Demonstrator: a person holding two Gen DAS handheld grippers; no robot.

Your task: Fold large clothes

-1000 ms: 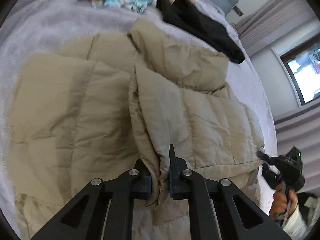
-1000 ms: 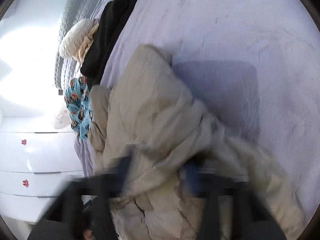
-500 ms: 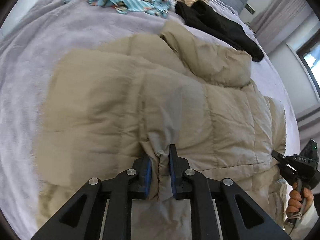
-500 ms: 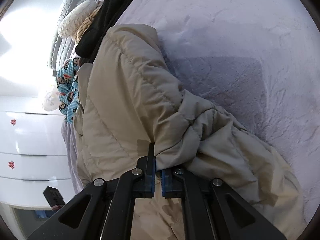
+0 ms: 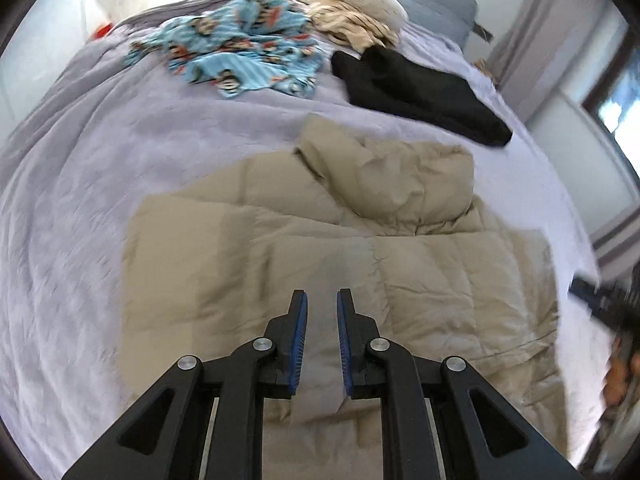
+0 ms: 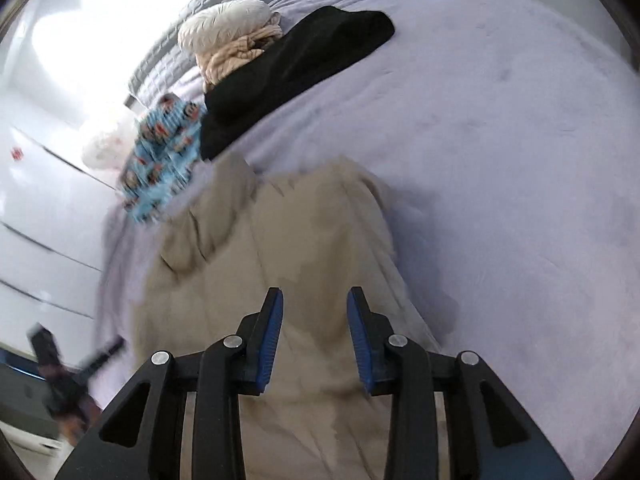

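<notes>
A beige puffer jacket (image 5: pixel 400 248) lies flat on the lavender bed cover (image 5: pixel 72 208), folded in on itself, with its hood (image 5: pixel 400 176) at the far end. My left gripper (image 5: pixel 322 300) hovers above the jacket's near part, its blue pads a narrow gap apart with no fabric between them. In the right wrist view the jacket (image 6: pixel 304 232) runs away from my right gripper (image 6: pixel 316 296), whose jaws are opening above it with nothing between them. Each gripper shows as a blur at the edge of the other view, the right gripper (image 5: pixel 600 304) and the left gripper (image 6: pixel 76 368).
Farther up the bed lie a black garment (image 5: pixel 420 92), a blue cartoon-print cloth (image 5: pixel 240 52) and a cream knit pile (image 5: pixel 356 16). White drawers (image 6: pixel 36 208) stand to the bed's left. A window (image 5: pixel 616 96) and curtains are at the right.
Both grippers let go of the jacket folds they pinched and rose away from it. The jacket now lies flat on the bed.
</notes>
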